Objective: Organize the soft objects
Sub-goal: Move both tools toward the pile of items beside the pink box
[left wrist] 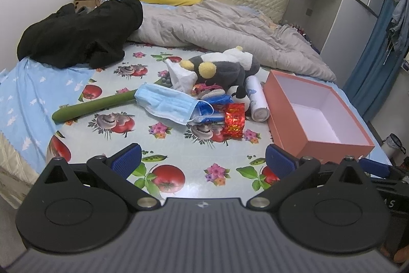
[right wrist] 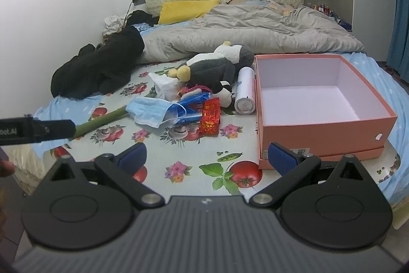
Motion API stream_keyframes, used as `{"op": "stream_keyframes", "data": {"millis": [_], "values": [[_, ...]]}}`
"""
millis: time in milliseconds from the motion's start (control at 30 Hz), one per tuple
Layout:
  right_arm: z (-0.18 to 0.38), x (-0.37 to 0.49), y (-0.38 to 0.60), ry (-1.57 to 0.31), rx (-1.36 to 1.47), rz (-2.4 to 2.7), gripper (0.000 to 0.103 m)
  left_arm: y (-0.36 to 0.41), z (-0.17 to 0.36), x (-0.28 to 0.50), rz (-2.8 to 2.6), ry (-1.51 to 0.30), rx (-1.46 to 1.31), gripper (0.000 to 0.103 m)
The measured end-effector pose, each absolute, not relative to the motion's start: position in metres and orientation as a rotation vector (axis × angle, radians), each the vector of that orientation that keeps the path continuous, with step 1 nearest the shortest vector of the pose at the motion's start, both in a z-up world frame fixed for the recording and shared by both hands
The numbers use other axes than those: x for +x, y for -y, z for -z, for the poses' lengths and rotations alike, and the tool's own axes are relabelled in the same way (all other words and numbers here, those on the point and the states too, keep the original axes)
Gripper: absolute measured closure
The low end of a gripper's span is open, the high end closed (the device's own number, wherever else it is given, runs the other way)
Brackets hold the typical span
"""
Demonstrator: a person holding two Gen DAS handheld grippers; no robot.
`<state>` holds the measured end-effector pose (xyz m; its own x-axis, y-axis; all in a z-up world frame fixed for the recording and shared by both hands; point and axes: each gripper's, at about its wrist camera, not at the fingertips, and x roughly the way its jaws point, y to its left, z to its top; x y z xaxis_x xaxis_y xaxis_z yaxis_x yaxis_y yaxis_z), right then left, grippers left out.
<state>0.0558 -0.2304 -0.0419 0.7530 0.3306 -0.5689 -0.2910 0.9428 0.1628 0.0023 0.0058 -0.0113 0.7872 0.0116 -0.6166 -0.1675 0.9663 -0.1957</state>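
A grey-and-white plush toy [left wrist: 225, 68] with yellow ears is lying mid-bed on a fruit-print cloth [left wrist: 179, 145], heading a heap of clutter. A blue face mask [left wrist: 166, 104], a red foil packet [left wrist: 234, 123], a white crumpled bag [left wrist: 180, 76] and a white cylinder can [left wrist: 255, 99] are crowding against it, partly burying a smaller black-and-white plush [left wrist: 240, 94]. A green stick-like item [left wrist: 94, 106] is poking out leftward, its far end hidden under the mask. An open pink box [right wrist: 319, 129] is sitting just beside the can. Behind, a grey duvet [left wrist: 230, 27] and black garment [left wrist: 81, 30] are piling up. The left gripper [left wrist: 203, 160] and right gripper [right wrist: 208, 156] are hovering with jaws spread wide, holding nothing.
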Motion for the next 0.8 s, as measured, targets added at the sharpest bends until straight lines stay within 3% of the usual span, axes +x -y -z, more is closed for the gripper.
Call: {"op": "stream_keyframes", "data": {"millis": [800], "values": [[0.076, 0.065, 0.234, -0.674, 0.103, -0.346, 0.0, 0.002, 0.045, 0.029, -0.093, -0.701, -0.229, 0.0]]}}
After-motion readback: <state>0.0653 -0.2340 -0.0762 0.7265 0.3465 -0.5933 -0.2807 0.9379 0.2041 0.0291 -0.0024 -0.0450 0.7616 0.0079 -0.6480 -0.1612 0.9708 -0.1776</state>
